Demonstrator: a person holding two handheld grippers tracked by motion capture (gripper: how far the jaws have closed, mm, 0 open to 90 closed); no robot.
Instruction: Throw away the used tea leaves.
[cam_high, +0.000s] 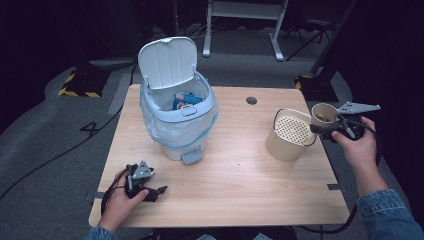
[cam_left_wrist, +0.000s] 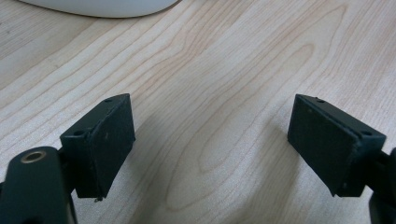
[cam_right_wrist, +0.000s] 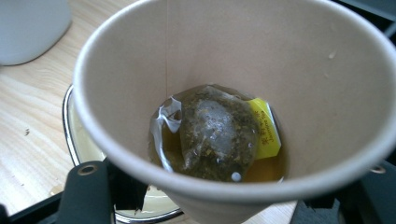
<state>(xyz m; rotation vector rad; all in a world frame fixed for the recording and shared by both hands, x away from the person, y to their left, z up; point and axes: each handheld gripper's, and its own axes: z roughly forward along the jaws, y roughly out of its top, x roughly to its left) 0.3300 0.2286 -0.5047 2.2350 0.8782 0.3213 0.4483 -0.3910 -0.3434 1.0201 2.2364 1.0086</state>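
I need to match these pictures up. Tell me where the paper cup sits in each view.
High view: cup far right, in the right tool, beside the strainer bucket.
Left gripper view: bare table between open pads, no cup.
Right gripper view: cup across the middle, teabag inside.
Shared landmark: the wooden table.

Tan paper cup (cam_right_wrist: 233, 93) between the right jaws: base cut off by the bottom edge, pads hidden behind its wall. Yellow tag (cam_right_wrist: 265, 128) print too small to read. Beyond the left jaws, a white rounded object (cam_left_wrist: 100, 7) is cropped by the top edge.
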